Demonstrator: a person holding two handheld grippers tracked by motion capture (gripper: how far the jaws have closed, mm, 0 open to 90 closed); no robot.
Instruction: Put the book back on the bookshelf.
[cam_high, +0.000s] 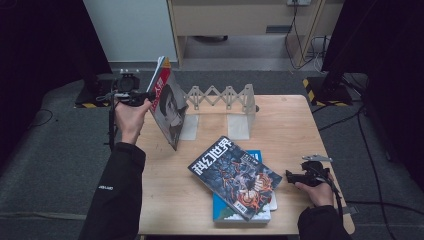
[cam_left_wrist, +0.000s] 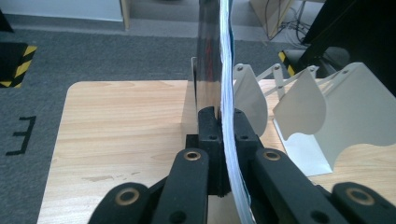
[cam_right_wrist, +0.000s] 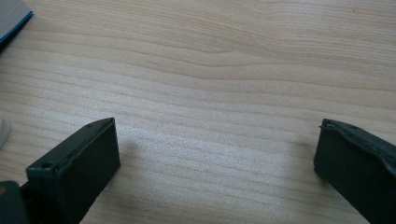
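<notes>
My left gripper (cam_high: 150, 95) is shut on a thin magazine (cam_high: 168, 104) with a red top and a dark cover, held upright and tilted above the table's back left. In the left gripper view the magazine's white page edges (cam_left_wrist: 227, 93) run up between the jaws of my left gripper (cam_left_wrist: 223, 122). A white expanding book rack (cam_high: 225, 107) stands just right of it. My right gripper (cam_high: 291, 175) rests low on the table at the front right, open, with bare wood between the jaws of my right gripper (cam_right_wrist: 215, 154).
A dark comic magazine (cam_high: 234, 176) lies on a blue book (cam_high: 239, 207) at the table's front centre. The rack's white dividers (cam_left_wrist: 327, 112) stand to the right in the left gripper view. Grey carpet, black stands and cables surround the wooden table (cam_high: 290, 125).
</notes>
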